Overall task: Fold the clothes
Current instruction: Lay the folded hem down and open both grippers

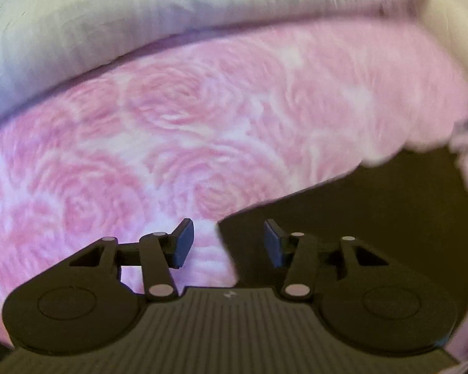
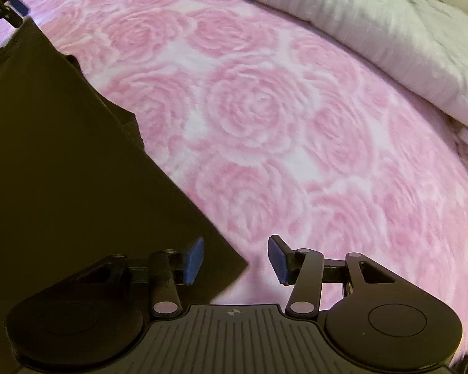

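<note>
While both views look steeply down on a bed, its pink rose-patterned blanket [image 2: 265, 109] fills most of each picture, with a pale grey-white duvet [image 2: 390, 31] bunched along its far edge. A dark garment [image 2: 62, 155], near black with an olive cast, lies flat on the blanket. In the right wrist view it takes up the left side, a straight edge running diagonally down to a corner that lies between the fingers of the right tongs [image 2: 236, 260]. Those tongs are released: the blue pads [image 2: 194, 260] stand well apart, the left-hand one over the dark cloth and the other over pink blanket, neither pressing on the fabric. In the left wrist view, blurred by motion, the garment occupies the lower right, and one corner of it points in between the fingers of the left tongs [image 1: 229, 243]. These too are released, pads apart with nothing pinched; the left-hand pad [image 1: 184, 243] sits over blanket, the other over dark cloth. At the top left of the right wrist view a bit of the other tool, black with a blue pad, shows at the garment's far end.
</note>
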Demonstrator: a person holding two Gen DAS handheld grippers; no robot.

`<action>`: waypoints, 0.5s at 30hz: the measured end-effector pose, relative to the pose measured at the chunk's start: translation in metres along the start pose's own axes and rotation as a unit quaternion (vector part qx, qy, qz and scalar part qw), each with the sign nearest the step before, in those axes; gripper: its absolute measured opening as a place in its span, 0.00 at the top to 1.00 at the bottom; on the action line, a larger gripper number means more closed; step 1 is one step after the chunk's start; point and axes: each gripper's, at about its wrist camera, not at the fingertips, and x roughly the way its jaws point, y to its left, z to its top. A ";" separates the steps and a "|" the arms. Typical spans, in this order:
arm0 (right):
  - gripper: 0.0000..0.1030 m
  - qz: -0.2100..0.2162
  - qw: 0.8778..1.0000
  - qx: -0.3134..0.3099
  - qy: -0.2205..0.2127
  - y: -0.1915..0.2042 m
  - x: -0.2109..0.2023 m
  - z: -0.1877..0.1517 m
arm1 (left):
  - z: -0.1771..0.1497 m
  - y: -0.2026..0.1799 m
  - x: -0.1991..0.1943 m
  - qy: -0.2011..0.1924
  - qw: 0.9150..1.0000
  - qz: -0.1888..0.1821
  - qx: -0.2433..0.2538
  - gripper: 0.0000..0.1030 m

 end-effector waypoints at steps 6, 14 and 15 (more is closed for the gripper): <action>0.52 0.011 0.997 0.080 -0.019 0.009 -0.021 -0.027 | -0.016 -0.005 -0.011 0.007 1.000 -0.003 0.009 0.58; 0.52 0.074 0.973 0.214 -0.052 0.030 -0.035 -0.057 | -0.061 -0.031 0.034 0.057 0.998 0.006 0.007 0.64; 0.52 0.078 0.972 0.213 -0.053 0.031 -0.033 -0.058 | -0.063 -0.032 0.037 0.057 0.998 0.012 0.009 0.63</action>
